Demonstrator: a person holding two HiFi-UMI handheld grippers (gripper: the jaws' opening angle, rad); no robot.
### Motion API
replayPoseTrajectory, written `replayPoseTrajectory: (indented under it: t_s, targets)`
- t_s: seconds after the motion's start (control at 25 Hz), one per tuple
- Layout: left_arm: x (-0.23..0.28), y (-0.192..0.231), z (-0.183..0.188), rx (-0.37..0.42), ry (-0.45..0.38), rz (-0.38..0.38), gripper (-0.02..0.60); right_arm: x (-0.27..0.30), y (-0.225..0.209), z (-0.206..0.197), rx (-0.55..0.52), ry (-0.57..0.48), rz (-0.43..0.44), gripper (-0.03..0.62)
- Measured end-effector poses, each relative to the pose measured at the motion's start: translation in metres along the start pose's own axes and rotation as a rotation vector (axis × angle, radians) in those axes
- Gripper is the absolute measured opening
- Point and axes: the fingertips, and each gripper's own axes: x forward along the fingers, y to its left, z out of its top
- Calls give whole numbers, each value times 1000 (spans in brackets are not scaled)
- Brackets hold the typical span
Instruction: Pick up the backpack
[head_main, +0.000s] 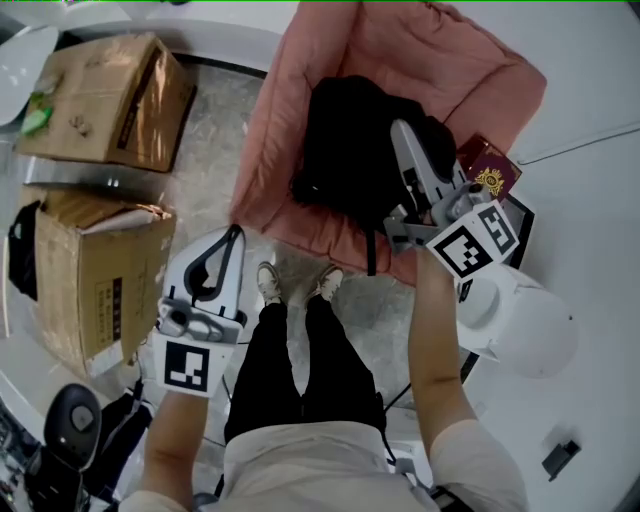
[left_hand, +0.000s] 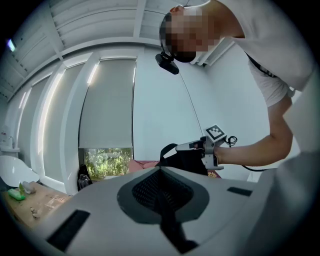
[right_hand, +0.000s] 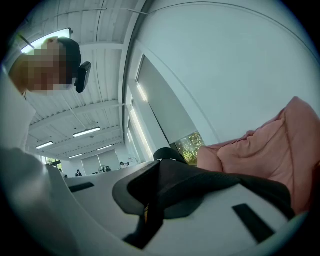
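Note:
The black backpack (head_main: 345, 150) lies on a pink cushioned chair (head_main: 300, 60) in front of me. My right gripper (head_main: 400, 128) reaches over the bag's right side and is shut on one of its black straps (right_hand: 210, 182), which runs out from between the jaws in the right gripper view (right_hand: 159, 165). The left gripper view shows the bag (left_hand: 187, 161) hanging dark under the right gripper (left_hand: 182, 146). My left gripper (head_main: 235, 232) is held apart from the bag, down to the chair's left over the floor. Its jaws (left_hand: 161, 169) meet with nothing in them.
Two cardboard boxes (head_main: 110, 100) (head_main: 90, 280) stand on the floor at the left. A dark red booklet (head_main: 490, 172) lies beside the chair's right edge, and a white rounded stool (head_main: 525, 325) stands below it. The person's legs and shoes (head_main: 295, 285) are just before the chair.

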Motion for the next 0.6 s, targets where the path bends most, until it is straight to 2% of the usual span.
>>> replayPoseTrajectory:
  t_s: [0.24, 0.48, 0.6]
  targets:
    - [-9, -6, 17, 10, -49, -10, 11, -13, 20, 14, 32, -7, 10, 29]
    - [-14, 17, 29, 22, -56, 11, 11, -11, 41, 34, 29, -20, -7, 29]
    - [-16, 22, 47, 34, -85, 10, 11, -15, 52, 46, 37, -26, -12, 29]
